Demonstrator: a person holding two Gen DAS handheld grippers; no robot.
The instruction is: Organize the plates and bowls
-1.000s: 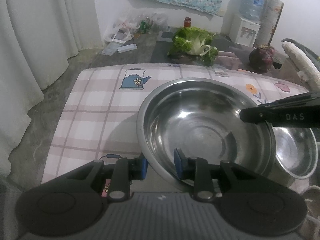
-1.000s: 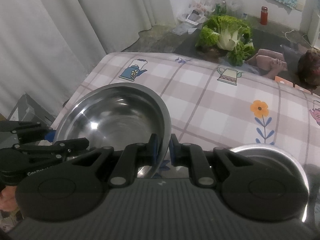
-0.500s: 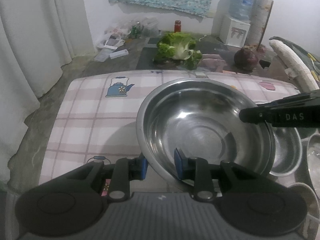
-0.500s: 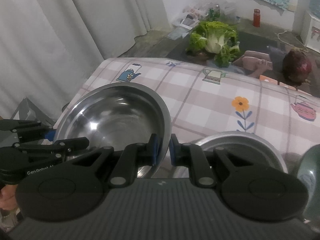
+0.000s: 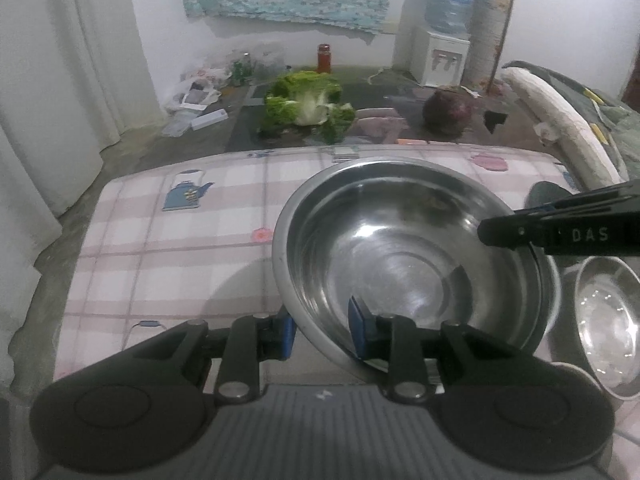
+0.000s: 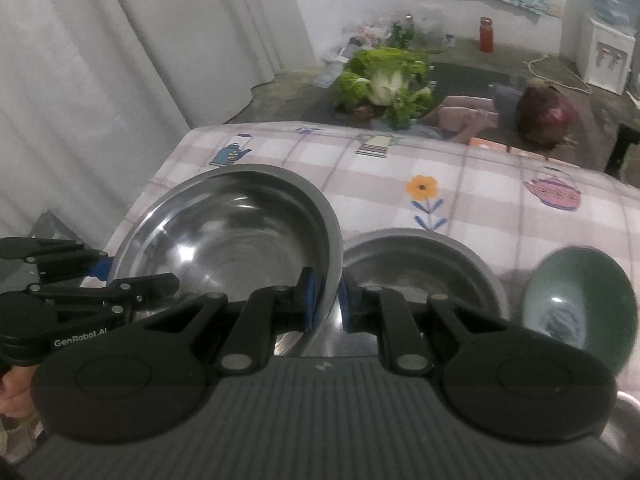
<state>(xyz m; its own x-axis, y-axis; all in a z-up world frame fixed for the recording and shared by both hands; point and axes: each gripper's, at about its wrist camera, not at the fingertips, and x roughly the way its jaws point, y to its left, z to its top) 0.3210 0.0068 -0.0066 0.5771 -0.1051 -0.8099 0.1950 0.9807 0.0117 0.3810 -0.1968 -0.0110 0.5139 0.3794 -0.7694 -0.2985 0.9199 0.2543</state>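
A large steel bowl (image 5: pixel 404 248) is held above the checked tablecloth (image 5: pixel 180 232) by both grippers. My left gripper (image 5: pixel 320 330) is shut on its near rim. My right gripper (image 6: pixel 326 300) is shut on its right rim; in the right wrist view the bowl (image 6: pixel 224 236) sits left of centre. A second steel bowl (image 6: pixel 420 276) stands on the table just right of it. A smaller steel bowl (image 5: pixel 608 316) is at the right in the left wrist view. A green ceramic bowl (image 6: pixel 580 296) stands further right.
The table's left edge (image 5: pixel 92 216) drops to a grey floor beside white curtains (image 5: pixel 60 80). Behind the table lie a cabbage (image 5: pixel 308 108), a red cabbage (image 5: pixel 448 114), a water dispenser (image 5: pixel 440 52) and a white rolled bundle (image 5: pixel 560 136).
Both grippers have carried the large bowl to the right across the table. The second steel bowl and the green bowl have come into the right wrist view.
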